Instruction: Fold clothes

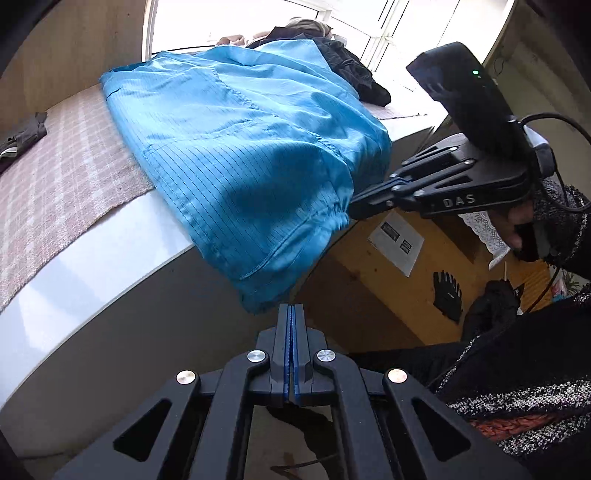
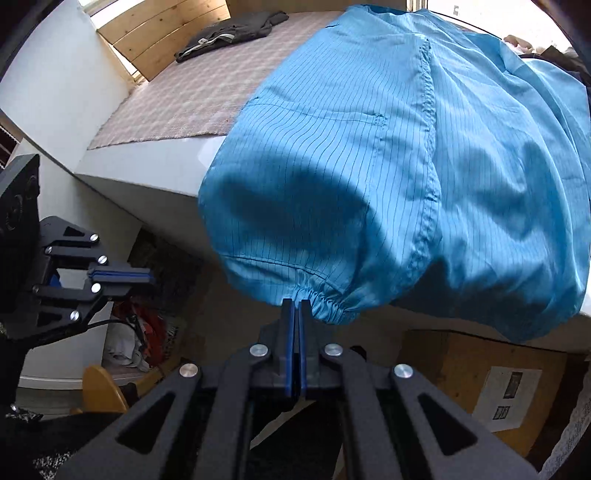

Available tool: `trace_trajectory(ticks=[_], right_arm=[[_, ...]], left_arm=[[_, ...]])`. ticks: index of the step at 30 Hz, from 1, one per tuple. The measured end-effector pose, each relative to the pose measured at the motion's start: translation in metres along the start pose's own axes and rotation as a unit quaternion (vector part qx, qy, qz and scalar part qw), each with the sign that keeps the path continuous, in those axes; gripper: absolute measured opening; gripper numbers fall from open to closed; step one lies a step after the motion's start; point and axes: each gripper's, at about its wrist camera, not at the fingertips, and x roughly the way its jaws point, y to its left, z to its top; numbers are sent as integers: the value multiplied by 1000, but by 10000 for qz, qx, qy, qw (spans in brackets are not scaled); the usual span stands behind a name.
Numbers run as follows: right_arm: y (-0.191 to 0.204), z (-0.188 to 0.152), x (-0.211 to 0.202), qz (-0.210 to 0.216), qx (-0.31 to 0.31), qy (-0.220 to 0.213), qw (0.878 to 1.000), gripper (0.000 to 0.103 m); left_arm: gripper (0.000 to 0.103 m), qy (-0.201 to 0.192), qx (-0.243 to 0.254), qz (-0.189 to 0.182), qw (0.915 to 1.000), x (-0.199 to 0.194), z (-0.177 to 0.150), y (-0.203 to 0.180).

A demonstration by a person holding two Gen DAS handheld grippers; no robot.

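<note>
On tabletop [image 1: 110,236] w/ checked mat [image 1: 66,173]: blue pinstriped garment [image 1: 240,147], spread broad, near end hanging over edge. Elastic cuff pinched in right claw [image 2: 295,304], jaws closed on fabric. Left claw [image 1: 291,310] closed, empty, just below hem. No fold visible in blue piece; dark folded garment [image 2: 225,33] at far corner, more clothes piled behind.

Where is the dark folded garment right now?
The dark folded garment lies on the checked mat at the far left, apart from the blue garment.
</note>
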Motion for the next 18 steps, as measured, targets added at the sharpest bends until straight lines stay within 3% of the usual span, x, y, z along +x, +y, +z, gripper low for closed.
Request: trace_trajectory(ticks=[2,6,11,15,18], right_arm=[[2,-13,-3,331,-11,358,9988,3],[-19,-17,-33,176,285,-32,9994,4],[-68,-11,-69,93,1203,-630,9907,5],[-123,-5,-94,-118,1620,-910,9825,30],[-165,-1,-112,-279,1925,-1116,9745,30]], left_arm=[[0,-42,-37,7,10000,-1,3,0],[0,-286,-37,-68,9996,-1,24,-6],[0,-420,57,-103,9990,11,59,-22],[0,-379,165,-287,9987,18,70,-41],[1,-251,285,-267,9989,31,82,-53]])
